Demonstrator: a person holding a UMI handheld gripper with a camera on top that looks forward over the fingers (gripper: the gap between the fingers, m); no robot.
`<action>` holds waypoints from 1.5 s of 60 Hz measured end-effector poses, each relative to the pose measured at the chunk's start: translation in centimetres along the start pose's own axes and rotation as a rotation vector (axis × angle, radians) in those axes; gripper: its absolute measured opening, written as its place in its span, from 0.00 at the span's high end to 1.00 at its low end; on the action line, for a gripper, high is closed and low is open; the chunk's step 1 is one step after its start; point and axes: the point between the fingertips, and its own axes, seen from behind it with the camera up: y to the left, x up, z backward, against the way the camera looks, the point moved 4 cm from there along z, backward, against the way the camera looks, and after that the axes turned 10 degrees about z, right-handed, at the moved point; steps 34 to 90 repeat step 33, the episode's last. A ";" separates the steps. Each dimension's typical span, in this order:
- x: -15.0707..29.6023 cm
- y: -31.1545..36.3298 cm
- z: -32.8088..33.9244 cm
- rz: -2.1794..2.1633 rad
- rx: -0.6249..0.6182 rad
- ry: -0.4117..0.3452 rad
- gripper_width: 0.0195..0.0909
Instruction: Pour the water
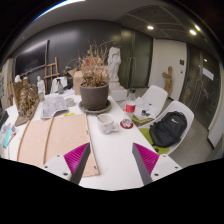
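My gripper (111, 165) hangs open over the white table (115, 150), its two fingers with magenta pads (76, 155) spread wide and nothing between them. Beyond the fingers a white cup (105, 123) stands on the table. Further back a red cup (130, 106) stands to the right of a large dark pot (94, 96) holding a dry plant (95, 68). A small round coaster-like object (127, 124) lies just right of the white cup.
A wooden board (55, 138) lies by the left finger. White chairs (152, 100) stand along the table's right side, one carrying a black bag (168, 129). Papers (55, 105) and a second plant (26, 100) sit at the back left.
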 end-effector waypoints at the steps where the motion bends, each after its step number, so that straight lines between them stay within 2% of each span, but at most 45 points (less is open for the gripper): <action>1: -0.1 0.3 0.6 -0.001 0.003 -0.002 0.07; 11: -0.7 2.1 5.7 0.037 0.000 -0.025 0.07; 19: -0.6 3.2 7.8 0.075 -0.002 -0.049 0.07; 28: -1.2 4.0 9.2 0.070 0.011 -0.044 0.07; 90: -0.8 4.0 9.6 0.075 0.000 -0.054 0.07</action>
